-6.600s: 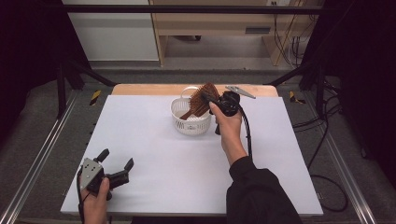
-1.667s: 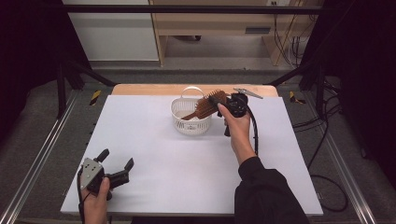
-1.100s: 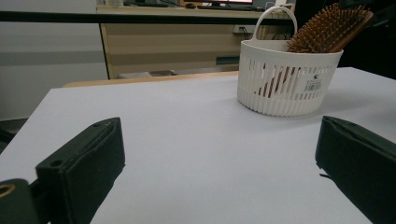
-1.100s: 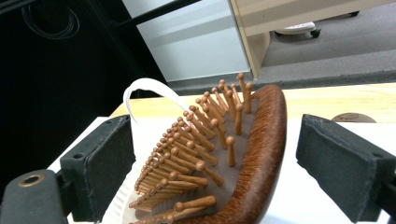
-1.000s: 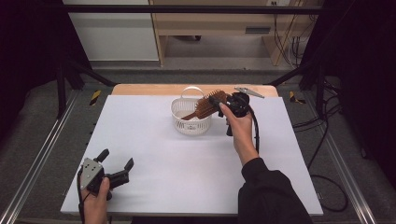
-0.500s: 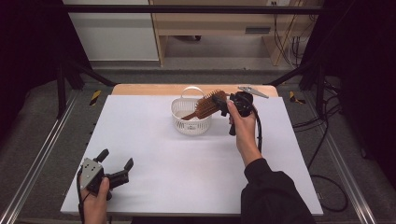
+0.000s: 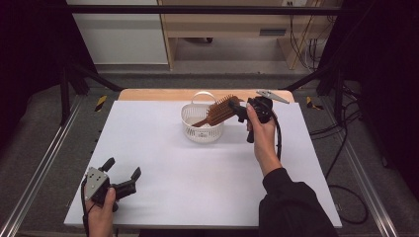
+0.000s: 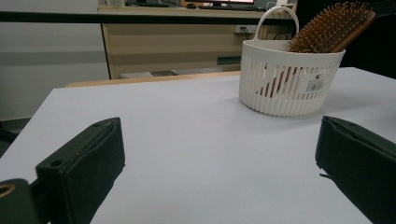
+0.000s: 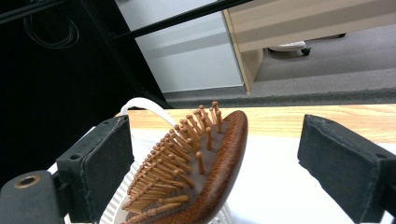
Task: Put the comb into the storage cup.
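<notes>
A white slatted basket point(image 7: 202, 129) with a loop handle stands at the back middle of the white table point(image 7: 197, 187). A brown wooden hairbrush point(image 7: 221, 109) leans in it, handle down, with its bristled head sticking out over the right rim. My right gripper point(image 7: 238, 109) is open just right of the basket. In the right gripper view point(image 9: 215, 135) the brush head point(image 9: 205, 163) lies between the wide-apart jaws, touching neither. My left gripper point(image 7: 121, 169) is open at the front left corner. The left gripper view point(image 8: 219, 140) faces the basket point(image 8: 280, 88) and brush point(image 8: 331, 28) from afar.
A wooden strip point(image 7: 158, 94) runs along the table's far edge. Metal frame rails point(image 7: 44, 163) flank the table on the left, and cables point(image 7: 346, 197) lie on the floor to the right. White table surface stretches between the two grippers.
The right hand and gripper have shifted slightly right, away from the basket. The brush has tipped lower and now leans in the basket. The left gripper has not moved.
</notes>
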### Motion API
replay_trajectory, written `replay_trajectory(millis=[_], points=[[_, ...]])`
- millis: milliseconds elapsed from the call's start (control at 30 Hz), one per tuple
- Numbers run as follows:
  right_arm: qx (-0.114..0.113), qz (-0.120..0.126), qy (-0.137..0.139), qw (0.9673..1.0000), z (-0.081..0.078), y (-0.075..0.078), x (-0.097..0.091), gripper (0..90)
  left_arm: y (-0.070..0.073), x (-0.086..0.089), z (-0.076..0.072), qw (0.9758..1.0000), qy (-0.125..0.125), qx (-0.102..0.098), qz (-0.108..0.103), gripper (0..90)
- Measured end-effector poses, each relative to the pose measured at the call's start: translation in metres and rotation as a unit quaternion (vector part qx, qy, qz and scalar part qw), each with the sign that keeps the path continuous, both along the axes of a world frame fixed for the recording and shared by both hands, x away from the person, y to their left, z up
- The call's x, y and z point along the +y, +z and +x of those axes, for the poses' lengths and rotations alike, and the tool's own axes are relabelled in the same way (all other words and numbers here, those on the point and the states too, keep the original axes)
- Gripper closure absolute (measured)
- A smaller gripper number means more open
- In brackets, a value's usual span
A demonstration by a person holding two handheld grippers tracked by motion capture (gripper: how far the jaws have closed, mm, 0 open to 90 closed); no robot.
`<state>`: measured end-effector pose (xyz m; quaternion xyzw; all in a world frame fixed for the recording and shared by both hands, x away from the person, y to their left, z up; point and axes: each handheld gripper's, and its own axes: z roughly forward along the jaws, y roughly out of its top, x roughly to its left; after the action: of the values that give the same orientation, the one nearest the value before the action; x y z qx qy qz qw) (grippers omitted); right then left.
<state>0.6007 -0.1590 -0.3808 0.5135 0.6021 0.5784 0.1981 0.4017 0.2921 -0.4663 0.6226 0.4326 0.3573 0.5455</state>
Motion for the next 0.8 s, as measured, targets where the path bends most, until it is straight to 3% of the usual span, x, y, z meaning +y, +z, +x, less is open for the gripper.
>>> replay_trajectory(millis=[800], points=[[-0.01, -0.006, -0.009, 0.9999, -0.004, 0.008, -0.017, 10.5, 0.0, 0.001, 0.0, 1.0, 0.001, -0.001, 0.001, 1.3]])
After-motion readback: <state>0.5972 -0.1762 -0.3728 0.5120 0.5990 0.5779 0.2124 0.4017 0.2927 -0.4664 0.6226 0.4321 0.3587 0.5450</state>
